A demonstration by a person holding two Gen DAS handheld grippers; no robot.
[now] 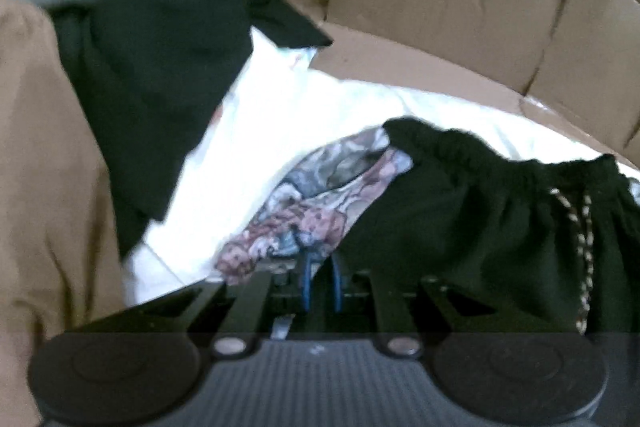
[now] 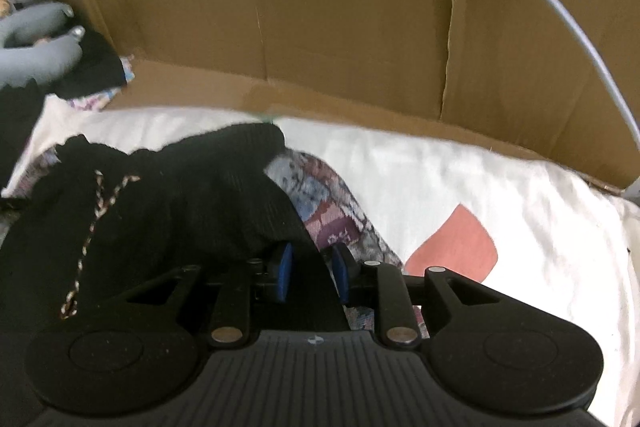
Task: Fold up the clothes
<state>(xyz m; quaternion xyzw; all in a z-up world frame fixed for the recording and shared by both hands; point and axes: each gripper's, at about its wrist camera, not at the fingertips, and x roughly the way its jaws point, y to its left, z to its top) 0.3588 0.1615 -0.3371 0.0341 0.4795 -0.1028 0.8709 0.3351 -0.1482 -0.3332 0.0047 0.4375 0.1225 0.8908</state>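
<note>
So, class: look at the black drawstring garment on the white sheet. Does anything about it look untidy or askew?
Yes. The black drawstring garment lies bunched, its waistband crumpled, over a patterned floral cloth; its braided cord trails loose. Nothing looks torn.

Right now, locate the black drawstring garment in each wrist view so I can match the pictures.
Left wrist view: the black drawstring garment fills the lower right, its braided cord near the right edge.
Right wrist view: the black drawstring garment fills the lower left, cord at left.
Shared landmark: the patterned cloth beside it, on the white sheet.
</note>
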